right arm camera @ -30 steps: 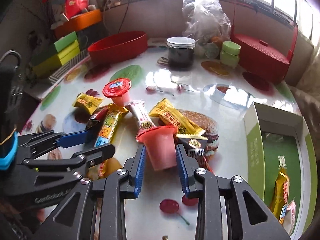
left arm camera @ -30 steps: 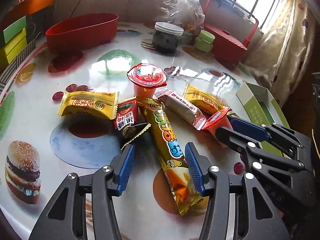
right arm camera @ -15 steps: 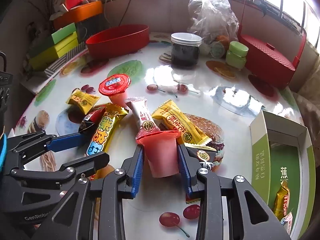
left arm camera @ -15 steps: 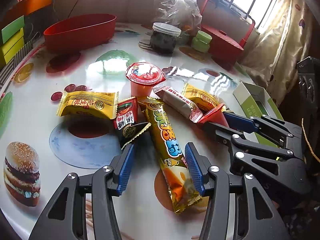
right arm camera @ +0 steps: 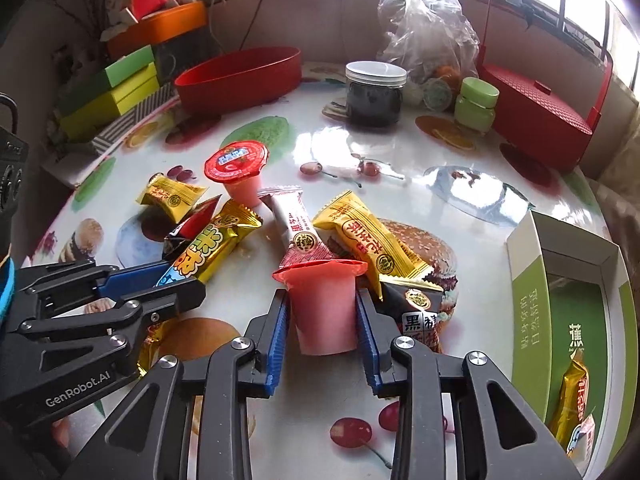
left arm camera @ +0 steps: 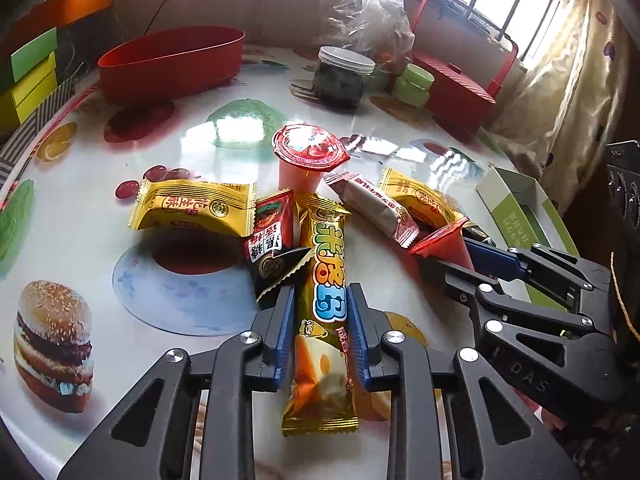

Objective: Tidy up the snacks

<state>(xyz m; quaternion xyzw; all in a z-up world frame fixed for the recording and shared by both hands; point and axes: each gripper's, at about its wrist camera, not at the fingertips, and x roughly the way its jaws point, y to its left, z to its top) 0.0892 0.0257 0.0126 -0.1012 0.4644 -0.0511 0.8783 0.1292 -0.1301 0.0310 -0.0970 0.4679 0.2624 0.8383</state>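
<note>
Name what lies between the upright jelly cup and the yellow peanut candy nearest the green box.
A white-and-red wrapped bar lies between the cup and the candy, clearest in the right wrist view.

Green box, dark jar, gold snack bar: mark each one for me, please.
Green box (right arm camera: 528, 320), right wrist view, on its outer green side wall.
Dark jar (right arm camera: 374, 98), right wrist view, on its dark glass body.
Gold snack bar (left arm camera: 324, 280), left wrist view, on its printed middle.

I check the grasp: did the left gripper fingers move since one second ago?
Yes. The left gripper fingers came inward onto the long gold snack bar, which lies where it was.
</note>
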